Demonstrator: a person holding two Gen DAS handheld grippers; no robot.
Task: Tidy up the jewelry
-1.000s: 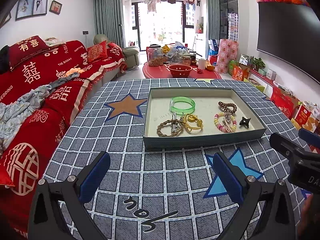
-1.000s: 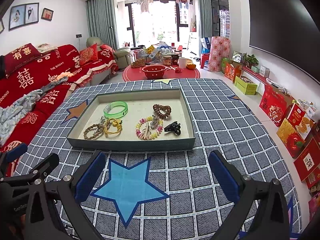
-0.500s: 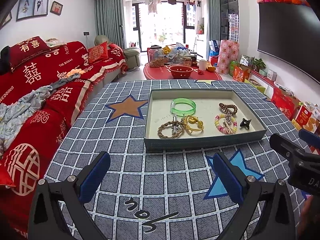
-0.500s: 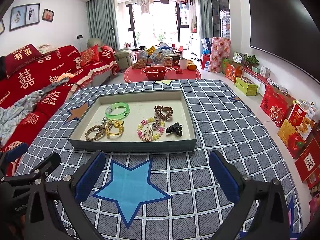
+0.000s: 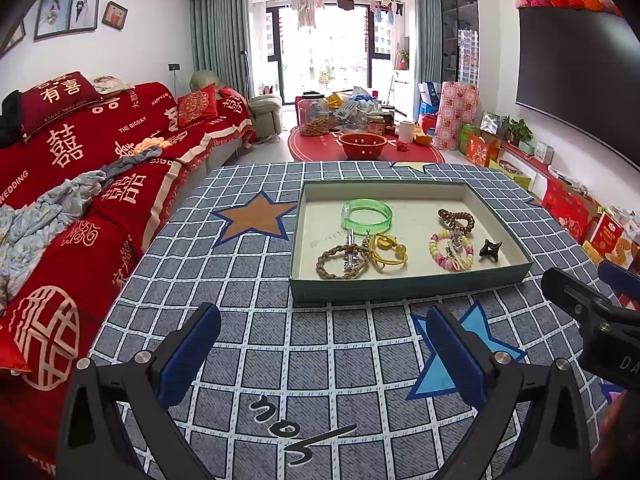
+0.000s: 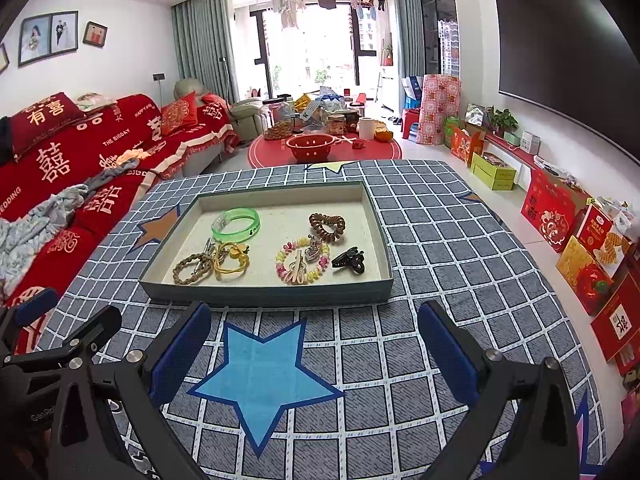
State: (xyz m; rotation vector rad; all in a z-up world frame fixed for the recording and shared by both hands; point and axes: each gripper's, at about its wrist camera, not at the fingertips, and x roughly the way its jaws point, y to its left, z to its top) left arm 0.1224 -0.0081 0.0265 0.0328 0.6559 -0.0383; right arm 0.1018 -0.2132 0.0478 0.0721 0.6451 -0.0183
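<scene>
A shallow grey-green tray (image 5: 408, 286) (image 6: 264, 294) sits on the checked tablecloth. In it lie a green bangle (image 5: 367, 213) (image 6: 236, 225), a braided brown bracelet (image 5: 340, 262) (image 6: 191, 268), a yellow hair tie (image 5: 387, 250) (image 6: 231, 258), a beaded pastel bracelet (image 5: 451, 250) (image 6: 302, 264), a brown spiral hair tie (image 5: 456, 218) (image 6: 327, 227) and a black claw clip (image 5: 490, 249) (image 6: 349, 260). My left gripper (image 5: 320, 356) is open and empty, short of the tray's near wall. My right gripper (image 6: 316, 352) is open and empty above the blue star.
The table (image 5: 256, 340) with the checked cloth fills the foreground. A red-covered sofa (image 5: 80, 168) runs along the left. Red gift boxes (image 6: 580, 240) line the floor on the right. A round red table (image 5: 360, 148) with jars and a red bowl stands behind.
Both grippers have drawn slightly nearer the tray; it looks a little larger and lower in both views. Both stay open. The jewelry has not moved.
</scene>
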